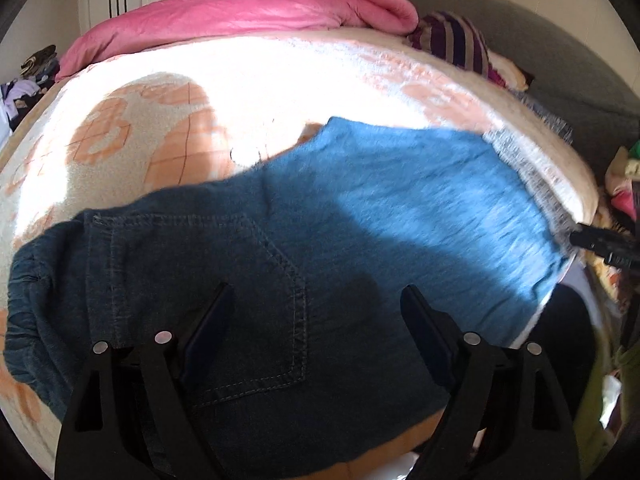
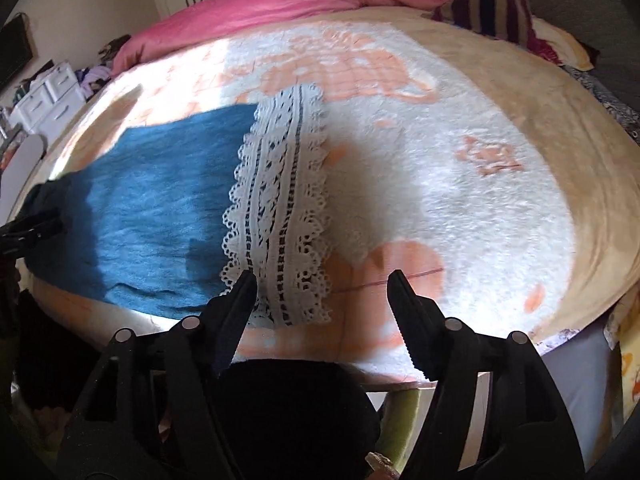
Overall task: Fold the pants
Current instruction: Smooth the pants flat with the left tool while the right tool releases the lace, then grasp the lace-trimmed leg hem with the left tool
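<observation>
Setting: a bed (image 1: 280, 80) covered by a fluffy cream blanket with peach patterns is seen; a pink quilt (image 1: 248, 8) is bunched at its far side, with a striped cushion (image 1: 456, 40) beside it.
Pants: blue denim pants (image 1: 320, 216) are laid flat across the near part of the bed, lengthwise from left to right. The waist end with a stitched back pocket (image 1: 256, 304) is seen at the left; a white lace hem (image 2: 280, 208) is seen at the right.
Left tool: the left tool (image 1: 316, 308) is held above the pocket area, angled downward. Its jaws are spread wide, and no cloth is seen pinched between them.
Right tool: the right tool (image 2: 322, 300) is held over the near edge of the lace hem. Its jaws are parted; the left jaw tip lies over the lace, but nothing is seen clamped.
Step in hand: judged as the approach before a fold, with the pants spread out and both ends lined up but not yet gripped.
Next move: the waist end and the hem end would probably need to be pinched, each through all layers, so that one end can be lifted over the other.
Care needed: the lace looks loose and open, so a grip on it alone may slip or snag.
</observation>
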A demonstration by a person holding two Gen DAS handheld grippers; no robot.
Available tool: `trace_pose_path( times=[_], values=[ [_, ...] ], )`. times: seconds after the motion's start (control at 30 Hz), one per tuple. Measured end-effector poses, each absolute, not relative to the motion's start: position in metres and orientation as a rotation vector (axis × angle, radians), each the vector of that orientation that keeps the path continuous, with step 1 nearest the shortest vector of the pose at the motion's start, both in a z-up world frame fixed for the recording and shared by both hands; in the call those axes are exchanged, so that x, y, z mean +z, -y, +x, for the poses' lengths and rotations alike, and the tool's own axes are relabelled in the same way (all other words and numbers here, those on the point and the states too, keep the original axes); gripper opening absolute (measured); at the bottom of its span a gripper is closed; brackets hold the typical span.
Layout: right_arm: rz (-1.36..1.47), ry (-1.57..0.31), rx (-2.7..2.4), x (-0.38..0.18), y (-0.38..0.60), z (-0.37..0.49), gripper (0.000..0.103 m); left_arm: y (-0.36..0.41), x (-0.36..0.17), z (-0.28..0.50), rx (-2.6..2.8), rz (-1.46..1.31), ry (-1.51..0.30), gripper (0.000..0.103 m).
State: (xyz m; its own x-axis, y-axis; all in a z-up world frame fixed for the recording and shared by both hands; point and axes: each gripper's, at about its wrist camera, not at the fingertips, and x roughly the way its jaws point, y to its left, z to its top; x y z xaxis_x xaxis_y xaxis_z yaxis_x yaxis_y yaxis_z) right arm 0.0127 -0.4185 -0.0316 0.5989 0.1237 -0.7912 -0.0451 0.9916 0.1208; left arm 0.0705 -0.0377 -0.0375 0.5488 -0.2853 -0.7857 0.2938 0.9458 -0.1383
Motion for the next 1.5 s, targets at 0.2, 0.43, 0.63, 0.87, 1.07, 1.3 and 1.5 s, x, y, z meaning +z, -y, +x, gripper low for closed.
trace_pose_path(
  times=[0.2,0.43,0.63,0.87,1.07,1.3,1.5],
  values=[
    [0.059,-0.833,0.114,-0.004,0.4,0.004,0.072,0.04,-0.025,0.068,-0.343,0.012,-0.886,0.084],
    [0.042,-0.794,0.26,0.001,0.335,0.017,0.08,0.057,-0.027,0.07,-0.363,0.043,-0.887,0.084],
    [0.004,-0.839,0.309,-0.023,0.294,0.03,0.08,0.076,-0.037,0.071,-0.373,0.113,-0.904,0.084],
    [0.015,-0.938,0.259,-0.051,0.297,0.036,0.082,0.077,-0.051,0.075,-0.355,0.134,-0.936,0.099],
    [0.09,-0.903,0.274,-0.042,0.309,0.031,0.083,0.078,-0.053,0.078,-0.351,0.134,-0.948,0.099],
    [0.146,-0.819,0.216,-0.016,0.343,0.014,0.087,0.088,-0.03,0.082,-0.392,0.121,-0.921,0.099],
    [0.203,-0.785,0.126,-0.008,0.381,0.002,0.089,0.117,-0.006,0.098,-0.438,0.171,-0.879,0.099]
  ],
)
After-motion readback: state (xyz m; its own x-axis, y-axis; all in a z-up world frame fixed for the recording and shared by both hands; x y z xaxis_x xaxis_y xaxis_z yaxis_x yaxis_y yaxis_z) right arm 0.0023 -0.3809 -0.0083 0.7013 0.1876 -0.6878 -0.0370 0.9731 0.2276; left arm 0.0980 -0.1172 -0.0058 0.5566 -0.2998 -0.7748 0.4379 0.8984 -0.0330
